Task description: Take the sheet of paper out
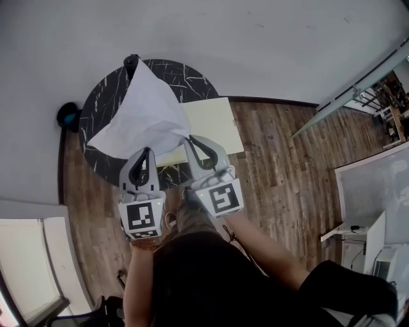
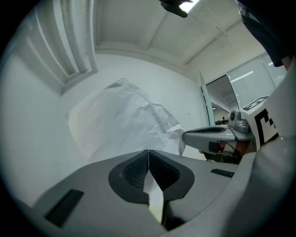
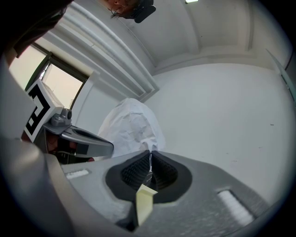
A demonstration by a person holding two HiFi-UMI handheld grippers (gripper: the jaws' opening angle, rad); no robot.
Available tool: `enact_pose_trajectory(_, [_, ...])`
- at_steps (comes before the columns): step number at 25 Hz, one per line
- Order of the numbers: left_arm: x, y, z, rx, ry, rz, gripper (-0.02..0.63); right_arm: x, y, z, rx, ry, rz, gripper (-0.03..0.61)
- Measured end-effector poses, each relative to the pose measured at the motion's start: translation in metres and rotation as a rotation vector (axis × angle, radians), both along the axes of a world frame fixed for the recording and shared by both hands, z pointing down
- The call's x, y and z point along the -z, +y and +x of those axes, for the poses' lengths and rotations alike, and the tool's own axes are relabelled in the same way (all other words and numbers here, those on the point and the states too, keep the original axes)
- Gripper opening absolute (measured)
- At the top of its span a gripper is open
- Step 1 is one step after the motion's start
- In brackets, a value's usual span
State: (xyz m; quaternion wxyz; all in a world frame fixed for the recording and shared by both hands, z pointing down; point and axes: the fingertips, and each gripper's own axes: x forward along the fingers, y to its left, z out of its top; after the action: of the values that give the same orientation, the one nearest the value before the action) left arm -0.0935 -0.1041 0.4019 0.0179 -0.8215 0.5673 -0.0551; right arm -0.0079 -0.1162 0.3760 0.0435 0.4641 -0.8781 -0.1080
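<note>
Grips the sheet of paper (image 1: 140,118) with the left gripper (image 1: 147,149) and the right gripper (image 1: 190,138), both pairs of jaws clamped shut on its near edge. Holds it crumpled above the round dark counter (image 1: 186,79).

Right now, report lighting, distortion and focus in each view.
Head view: even soft light, fisheye bending the floorboards; the sheet of paper is sharp. Left gripper view: dark circular vignette, ceiling lamp glaring, paper barely separating from the white wall; left gripper fills the foreground. Right gripper view: same vignette, window washed out, yellow folder edge blurred behind the shut right gripper.
</note>
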Motion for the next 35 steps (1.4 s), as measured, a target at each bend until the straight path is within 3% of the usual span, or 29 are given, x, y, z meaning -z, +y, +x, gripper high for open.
enact_pose_trajectory(9, [0.003, 0.022, 0.005, -0.023, 0.048, 0.020, 0.008, -0.004, 0.020, 0.015, -0.001, 0.012, 0.008, 0.008])
enact_pose_trajectory(19, [0.009, 0.030, 0.000, 0.007, 0.089, 0.008, 0.008, -0.004, 0.026, 0.013, 0.009, 0.033, 0.016, 0.006])
enact_pose_trajectory(22, [0.007, 0.031, 0.001, -0.012, 0.059, 0.038, 0.008, -0.002, 0.028, 0.012, 0.013, 0.045, 0.037, 0.006])
enact_pose_trajectory(35, [0.000, 0.035, -0.003, -0.001, 0.066, 0.012, 0.008, -0.013, 0.032, 0.002, 0.037, 0.059, 0.012, 0.006])
